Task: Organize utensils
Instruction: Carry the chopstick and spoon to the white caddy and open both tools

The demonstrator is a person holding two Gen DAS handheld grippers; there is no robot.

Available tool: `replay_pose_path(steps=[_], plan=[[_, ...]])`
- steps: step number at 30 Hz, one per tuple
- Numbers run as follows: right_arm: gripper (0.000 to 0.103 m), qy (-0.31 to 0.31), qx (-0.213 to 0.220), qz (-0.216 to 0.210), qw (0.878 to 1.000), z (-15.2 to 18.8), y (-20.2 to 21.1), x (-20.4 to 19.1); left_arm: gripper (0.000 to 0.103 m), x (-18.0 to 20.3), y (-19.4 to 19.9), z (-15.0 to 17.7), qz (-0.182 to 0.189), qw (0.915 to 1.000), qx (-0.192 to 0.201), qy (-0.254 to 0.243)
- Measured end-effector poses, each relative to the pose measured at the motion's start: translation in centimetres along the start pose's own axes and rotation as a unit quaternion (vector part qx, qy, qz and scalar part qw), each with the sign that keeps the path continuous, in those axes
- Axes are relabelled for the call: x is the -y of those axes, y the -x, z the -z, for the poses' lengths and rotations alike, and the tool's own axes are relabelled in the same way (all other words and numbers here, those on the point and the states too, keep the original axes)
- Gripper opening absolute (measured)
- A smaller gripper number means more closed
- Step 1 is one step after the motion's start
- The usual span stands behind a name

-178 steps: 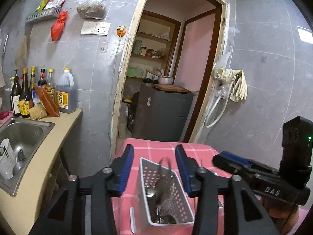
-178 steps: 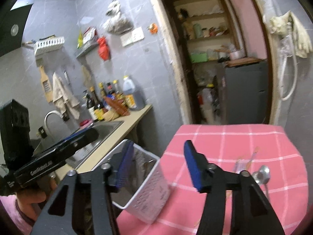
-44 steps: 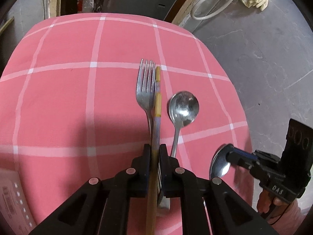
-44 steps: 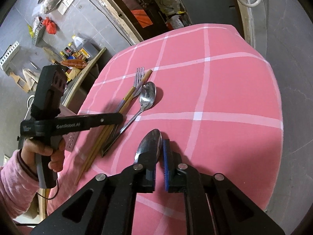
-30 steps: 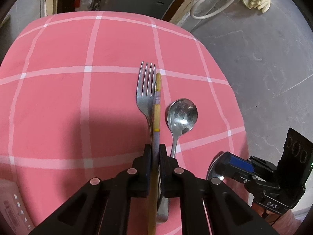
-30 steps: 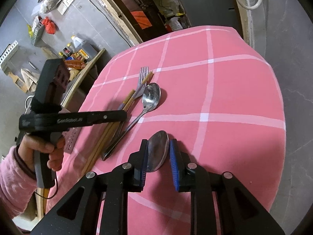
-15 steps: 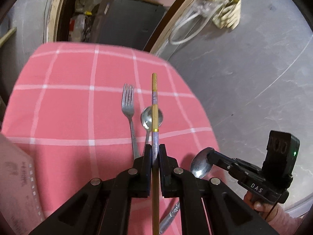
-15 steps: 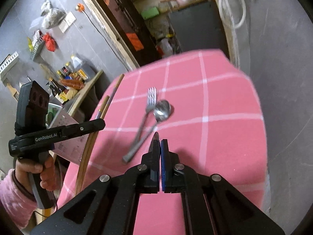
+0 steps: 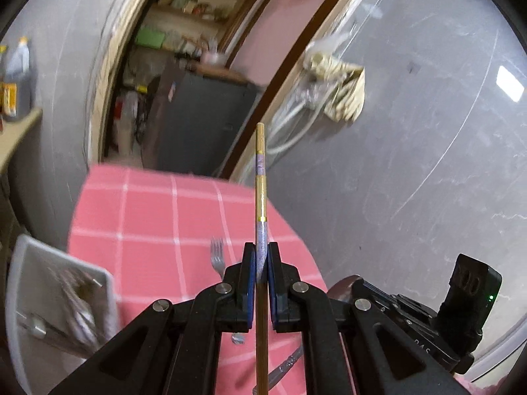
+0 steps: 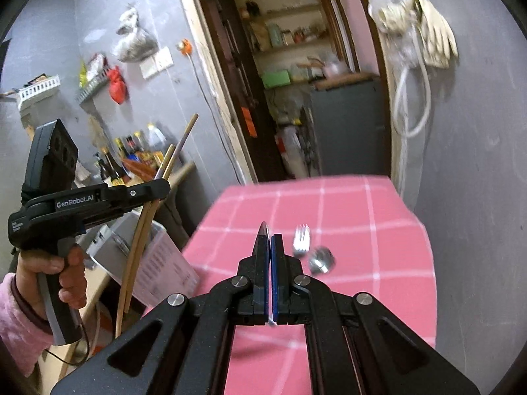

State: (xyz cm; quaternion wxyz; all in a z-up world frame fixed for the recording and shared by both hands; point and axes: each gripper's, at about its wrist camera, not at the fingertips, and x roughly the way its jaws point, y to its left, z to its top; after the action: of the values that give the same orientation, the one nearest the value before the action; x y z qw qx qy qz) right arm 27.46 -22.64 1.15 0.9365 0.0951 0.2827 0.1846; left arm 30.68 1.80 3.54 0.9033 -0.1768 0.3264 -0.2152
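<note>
Wooden chopsticks (image 9: pixel 261 204) clamped in left gripper (image 9: pixel 262 265), frame centre. Right gripper (image 10: pixel 270 247) pinched on spoon (image 10: pixel 263 229), probably; only edge shows. Step: carry. Next: drop into basket (image 9: pixel 19 263), lower left. Fork (image 9: pixel 216 256) remains on table (image 9: pixel 148 217).

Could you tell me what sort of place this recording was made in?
Most likely a home kitchen: condiment bottles stand on a counter, a pantry shelf shows through the doorway, and a fork lies on a checked tablecloth.
</note>
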Motion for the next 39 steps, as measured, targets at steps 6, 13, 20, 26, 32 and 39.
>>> replay_pose_path(steps=[6, 13, 20, 26, 32, 39], plan=[[0.002, 0.025, 0.047, -0.020, 0.998, -3.1, 0.2, -4.8, 0.007, -2.5, 4.2, -2.7, -0.020, 0.9980, 0.059, -0.007], [0.002, 0.058, 0.074, -0.041, 0.995, -4.8, -0.8, -10.0, 0.007, -5.9, 7.6, -4.6, -0.064, 0.9888, 0.133, 0.016], [0.002, 0.120, 0.085, -0.035, 0.989, -5.4, -1.6, -14.4, 0.007, -8.3, 9.0, -4.7, -0.112, 0.9740, 0.196, 0.011], [0.002, 0.168, 0.082, -0.017, 0.982, -4.7, -2.3, -16.9, 0.007, -9.3, 9.3, -3.1, -0.129, 0.9624, 0.239, -0.008], [0.002, 0.202, 0.066, -0.011, 0.977, -3.4, -3.3, -18.8, 0.007, -9.6, 9.6, -1.5, -0.125, 0.9552, 0.267, -0.022], [0.002, 0.219, 0.048, -0.016, 0.974, -1.6, -4.2, -20.2, 0.007, -10.5, 10.3, 0.7, -0.098, 0.9541, 0.282, -0.017]])
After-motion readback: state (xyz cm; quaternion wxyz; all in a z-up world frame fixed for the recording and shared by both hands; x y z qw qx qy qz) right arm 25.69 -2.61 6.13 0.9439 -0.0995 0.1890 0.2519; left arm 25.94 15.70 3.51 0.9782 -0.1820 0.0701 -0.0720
